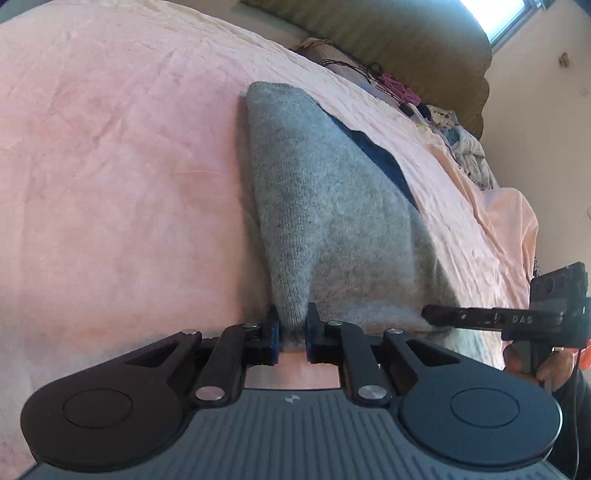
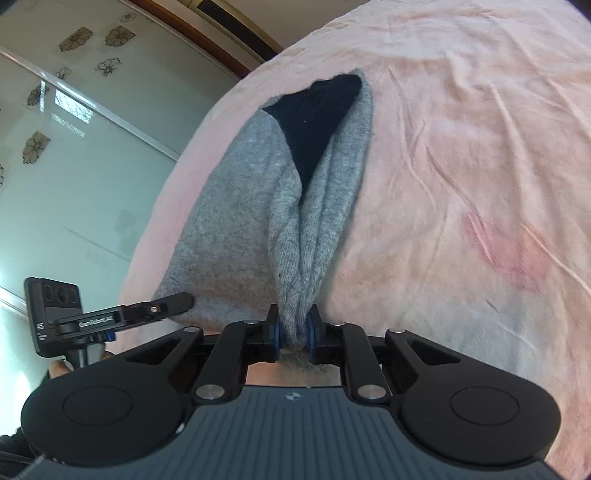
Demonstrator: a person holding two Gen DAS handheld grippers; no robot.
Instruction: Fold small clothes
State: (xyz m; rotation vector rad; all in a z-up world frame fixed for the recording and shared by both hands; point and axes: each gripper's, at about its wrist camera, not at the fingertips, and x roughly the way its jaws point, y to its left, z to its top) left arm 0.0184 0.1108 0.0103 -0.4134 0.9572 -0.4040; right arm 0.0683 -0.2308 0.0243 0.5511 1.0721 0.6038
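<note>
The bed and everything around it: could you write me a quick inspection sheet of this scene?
Surface: pink bedsheet, wrinkled, a reddish stain in the right wrist view.
Job's things: grey knit garment with a dark navy part, lying on the sheet, near edge bunched.
Clutter: pile of clothes at the far edge of the bed.
Grippers: left hand-held gripper shut on the garment's near edge; right hand-held gripper shut on it at another spot.
Cables: thin dark cord near the pile.
Surroundings: window, olive cushion, glass panel with flower decals.
</note>
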